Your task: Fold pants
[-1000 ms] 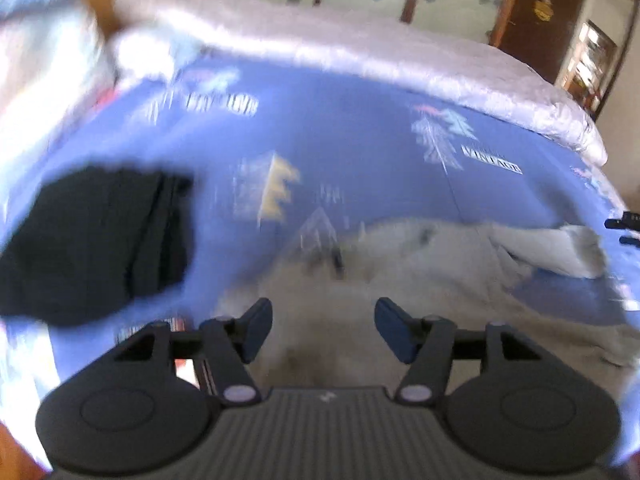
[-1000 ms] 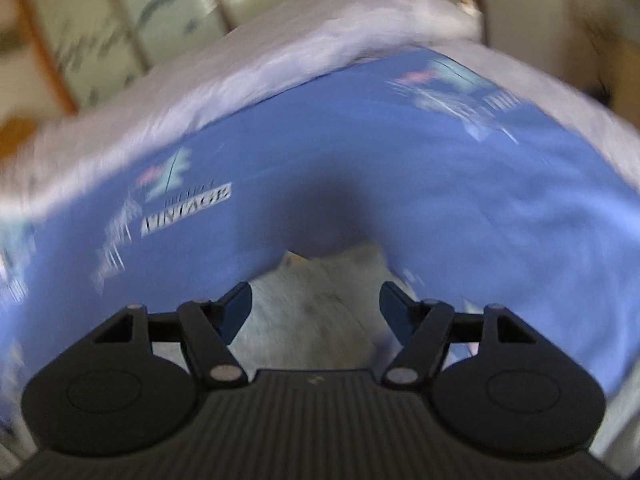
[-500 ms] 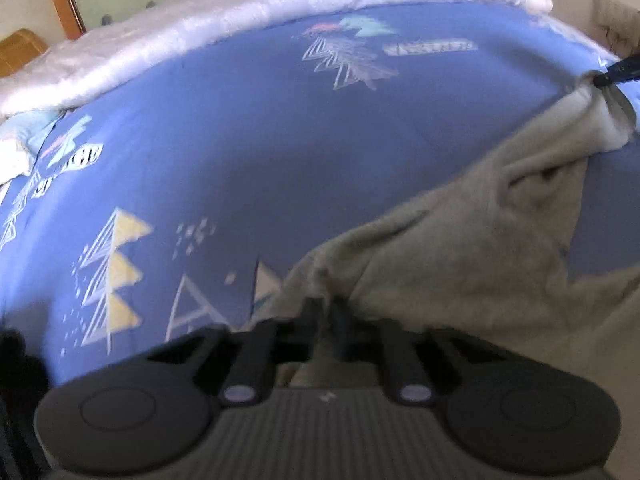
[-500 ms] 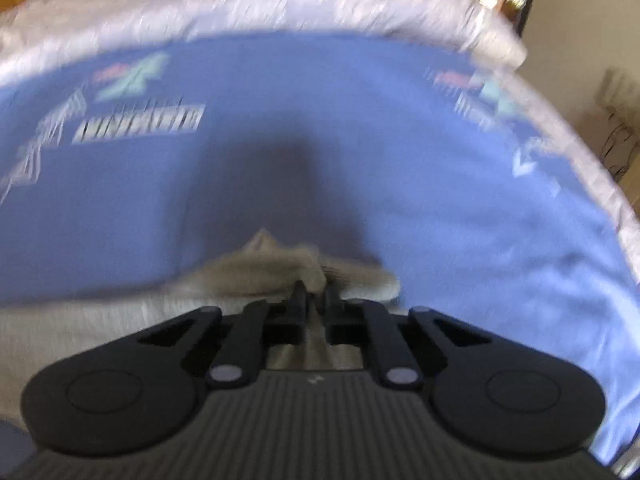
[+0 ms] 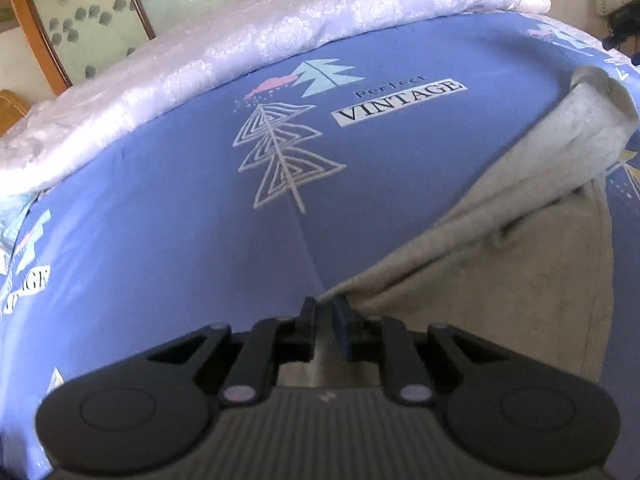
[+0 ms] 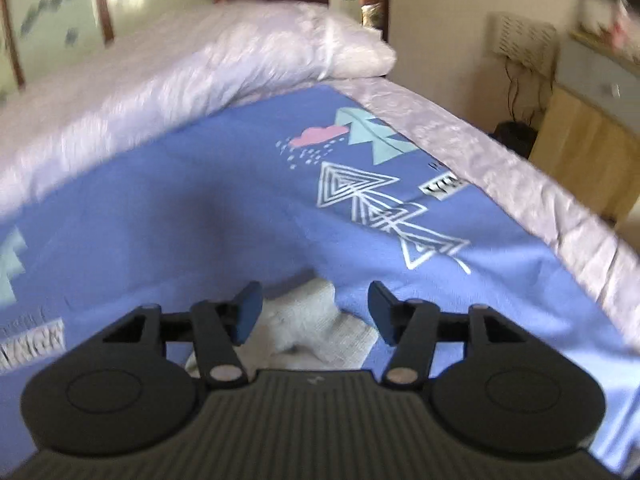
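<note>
The grey pants lie spread on the blue printed bedsheet, running from my left gripper to the far right, where one end is folded over. My left gripper pinches a corner of the pants, and its jaws are starting to open with the cloth still between them. In the right wrist view the right gripper is open and its jaws are widening. A crumpled end of the pants rests on the sheet under and between its fingers, and neither pad touches it.
A white quilt is bunched along the far side of the bed. The bed's right edge falls away toward a wooden cabinet and a wall. Blue sheet stretches ahead of both grippers.
My left gripper closed on the pants and dragged them sideways across the bed; a black garment left its view. The right gripper shut on the pants' end, then opened and released it.
</note>
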Available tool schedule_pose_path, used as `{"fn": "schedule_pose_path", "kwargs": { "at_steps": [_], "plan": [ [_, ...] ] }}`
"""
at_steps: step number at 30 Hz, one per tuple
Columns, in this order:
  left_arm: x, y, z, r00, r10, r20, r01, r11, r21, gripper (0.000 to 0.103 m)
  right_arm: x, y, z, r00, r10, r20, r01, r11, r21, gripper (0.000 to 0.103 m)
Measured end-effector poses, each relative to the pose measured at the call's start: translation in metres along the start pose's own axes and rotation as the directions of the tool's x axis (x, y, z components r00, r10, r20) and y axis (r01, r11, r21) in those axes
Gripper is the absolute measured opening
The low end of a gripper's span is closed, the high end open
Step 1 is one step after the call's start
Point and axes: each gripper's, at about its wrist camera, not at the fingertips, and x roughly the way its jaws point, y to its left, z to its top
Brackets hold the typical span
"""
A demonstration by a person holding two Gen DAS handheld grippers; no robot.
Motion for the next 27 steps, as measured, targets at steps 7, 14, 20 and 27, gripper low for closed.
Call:
{"fn": "schedule_pose_path", "kwargs": {
  "at_steps": [7,14,20,27],
  "plan": [
    [-0.102,0.075,-0.052,0.989,0.019,0.148,0.012,0.978,-0.208,0.025,-0.015,-0.088,-0.042,0.973,0.23,-0.036,-0.189,0.87,0.456,0.059],
    [-0.156,0.102,-0.142,0.999,0.043,0.029,-0.032,0.951,-0.308,0.042,-0.001,-0.074,-0.061,0.949,0.303,-0.085,-0.215,0.822,0.527,0.039],
    [-0.159,0.092,-0.197,0.997,0.033,-0.065,-0.054,0.932,-0.359,0.04,-0.008,-0.034,-0.037,0.918,0.396,-0.024,-0.337,0.809,0.482,0.006],
    [-0.171,0.095,-0.21,0.996,0.077,-0.055,-0.093,0.901,-0.424,0.04,-0.028,0.09,0.056,0.887,0.437,0.152,-0.462,0.824,0.327,0.011]
  ]
}}
